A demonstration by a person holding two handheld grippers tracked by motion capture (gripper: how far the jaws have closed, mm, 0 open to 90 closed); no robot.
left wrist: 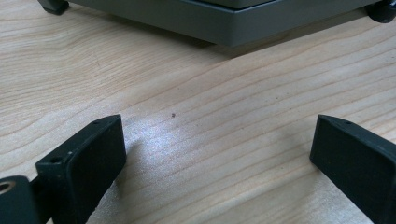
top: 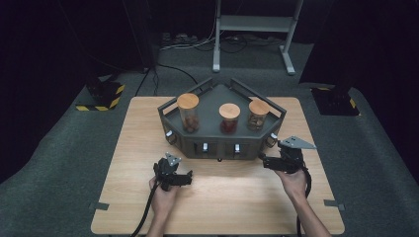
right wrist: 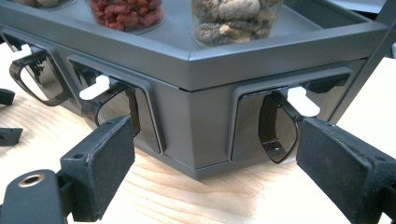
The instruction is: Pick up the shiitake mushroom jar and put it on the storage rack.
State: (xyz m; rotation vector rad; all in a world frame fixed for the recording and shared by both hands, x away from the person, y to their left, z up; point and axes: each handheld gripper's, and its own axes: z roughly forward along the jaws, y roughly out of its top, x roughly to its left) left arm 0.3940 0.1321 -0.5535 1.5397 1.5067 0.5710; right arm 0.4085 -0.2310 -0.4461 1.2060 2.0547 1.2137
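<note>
Tabletop (left wrist: 196, 140) between left claw (left wrist: 217, 154) tips

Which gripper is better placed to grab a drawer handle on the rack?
Right. The right gripper is open, facing a drawer handle close ahead. The left gripper points at bare table.

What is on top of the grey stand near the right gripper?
Three glass jars with wooden lids stand on the grey stand: the left jar holds brown round pieces, the middle jar red pieces, the right jar brownish lumps. The lids hide the jars' contents from above.
</note>
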